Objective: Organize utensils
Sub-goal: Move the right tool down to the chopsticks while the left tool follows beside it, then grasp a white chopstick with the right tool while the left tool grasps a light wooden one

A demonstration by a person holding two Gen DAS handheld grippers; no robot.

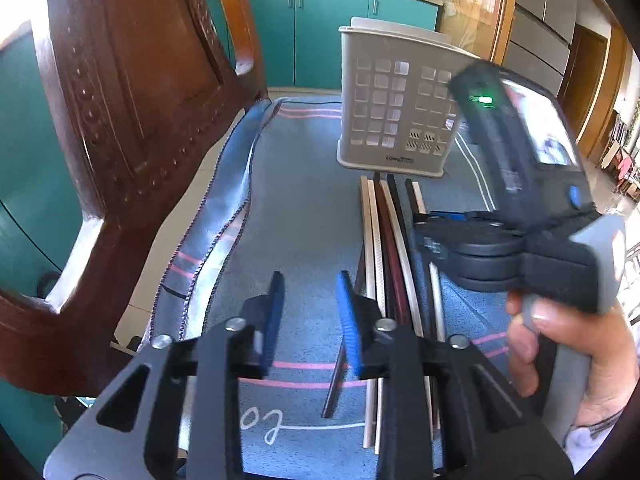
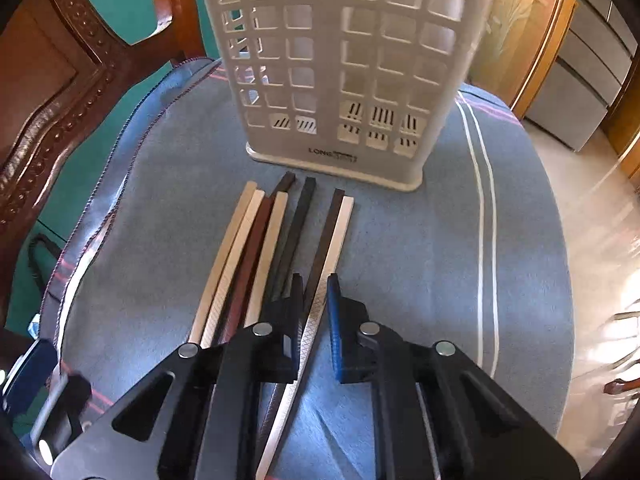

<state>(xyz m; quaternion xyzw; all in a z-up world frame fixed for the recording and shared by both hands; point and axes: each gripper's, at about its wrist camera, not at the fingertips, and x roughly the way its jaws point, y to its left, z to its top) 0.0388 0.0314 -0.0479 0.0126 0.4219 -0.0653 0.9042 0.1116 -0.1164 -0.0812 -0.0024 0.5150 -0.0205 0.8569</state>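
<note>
Right gripper point(image 2: 314, 320) straddles the white chopstick point(image 2: 320, 304) at six o'clock of the holder point(image 2: 340, 68).
Its fingers nearly pinch; squeeze squarely so its dark neighbour stays behind. Left gripper point(image 1: 310, 320) hangs half-spread, empty.

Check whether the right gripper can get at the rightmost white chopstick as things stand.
Probably yes: the white chopstick already lies between the right gripper fingers with a dark one, and nothing covers it.
</note>
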